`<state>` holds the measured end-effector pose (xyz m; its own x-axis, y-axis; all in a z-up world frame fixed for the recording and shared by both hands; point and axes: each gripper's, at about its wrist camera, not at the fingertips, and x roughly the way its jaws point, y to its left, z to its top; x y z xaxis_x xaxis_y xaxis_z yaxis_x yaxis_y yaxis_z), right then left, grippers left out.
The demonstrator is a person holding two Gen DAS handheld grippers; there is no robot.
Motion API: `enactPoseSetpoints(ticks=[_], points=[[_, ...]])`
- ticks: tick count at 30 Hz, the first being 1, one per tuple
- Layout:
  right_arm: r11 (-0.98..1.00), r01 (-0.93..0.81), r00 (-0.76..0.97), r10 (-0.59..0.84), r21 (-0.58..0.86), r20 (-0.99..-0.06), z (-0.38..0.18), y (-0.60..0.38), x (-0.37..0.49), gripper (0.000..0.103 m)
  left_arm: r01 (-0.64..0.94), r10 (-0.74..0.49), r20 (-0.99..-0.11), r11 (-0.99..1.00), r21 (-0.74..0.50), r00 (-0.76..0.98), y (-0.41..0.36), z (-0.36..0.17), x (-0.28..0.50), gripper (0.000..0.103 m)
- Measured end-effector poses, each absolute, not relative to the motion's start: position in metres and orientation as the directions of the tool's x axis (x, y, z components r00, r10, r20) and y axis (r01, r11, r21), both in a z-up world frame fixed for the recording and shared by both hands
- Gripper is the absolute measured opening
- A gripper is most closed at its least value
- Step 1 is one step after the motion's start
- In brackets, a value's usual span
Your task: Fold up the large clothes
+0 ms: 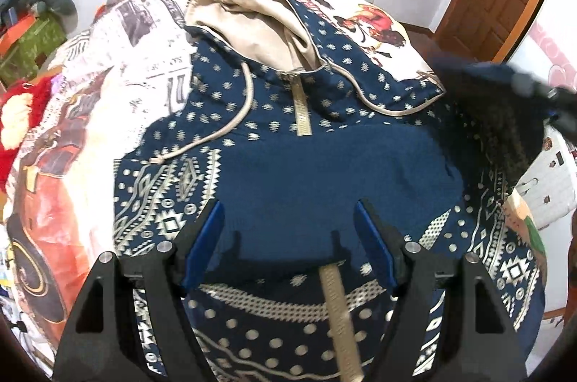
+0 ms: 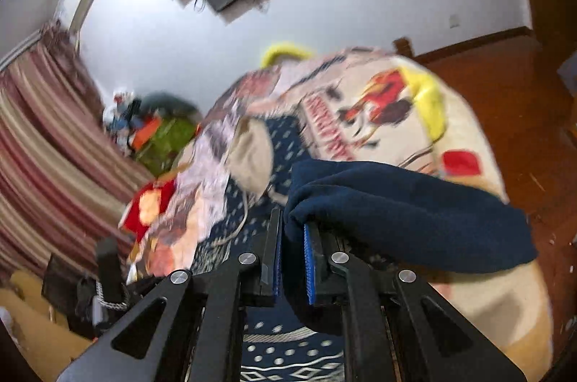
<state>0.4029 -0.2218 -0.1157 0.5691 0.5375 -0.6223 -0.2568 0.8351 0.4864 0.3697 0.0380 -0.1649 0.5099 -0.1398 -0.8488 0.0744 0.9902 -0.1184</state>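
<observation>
Spread across a bed with a printed bedspread [image 1: 108, 64] lies the navy patterned hoodie [image 1: 324, 165] we are folding, its front up, its beige-lined hood [image 1: 252, 21] at the far end and its zip running straight toward us. One plain navy sleeve [image 1: 317, 162] already lies folded flat across the chest. Our left gripper [image 1: 288, 241] hangs just above that folded sleeve, jaws apart, with nothing between them. Our right gripper [image 2: 292, 259] is clenched on the cuff end of the other sleeve [image 2: 414, 209], which drapes off to the right in the right wrist view, lifted clear of the body. The hoodie's long axis runs away from us, so this sleeve has to travel crosswise, from the right edge inward over the chest. We judge the right hand does the carrying; the left, being nearer the middle, is well placed to pin the fabric as the sleeve lands.
</observation>
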Motion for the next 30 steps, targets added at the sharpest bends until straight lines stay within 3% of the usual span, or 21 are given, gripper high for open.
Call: enactPoseSetpoints(ticks=[14, 15, 17, 20, 30], points=[[0.892, -0.152, 0.264, 0.451, 0.425, -0.853, -0.224, -0.165, 0.412, 0.011, 0.1, -0.08, -0.84, 0.994, -0.031, 0.537, 0.051, -0.168, 0.345, 0.073], [0.902, -0.147, 0.233, 0.431, 0.407, -0.871, -0.229, -0.163, 0.411, 0.015, 0.101, -0.08, -0.84, 0.994, -0.03, 0.536, 0.051, -0.167, 0.345, 0.073], [0.899, -0.148, 0.212, 0.437, 0.413, -0.874, -0.232, -0.164, 0.408, 0.048, 0.102, -0.078, -0.838, 0.994, -0.027, 0.539, 0.049, -0.165, 0.344, 0.073], [0.896, -0.182, 0.231, 0.44, 0.406, -0.868, -0.221, -0.164, 0.4, 0.063, 0.105, -0.078, -0.831, 0.994, -0.023, 0.551, 0.045, -0.157, 0.343, 0.073], [0.919, -0.199, 0.482, 0.394, 0.34, -0.782, -0.146, -0.227, 0.373, 0.064, 0.248, -0.144, -0.776, 0.969, 0.017, 0.614, -0.025, -0.1, 0.354, 0.073]])
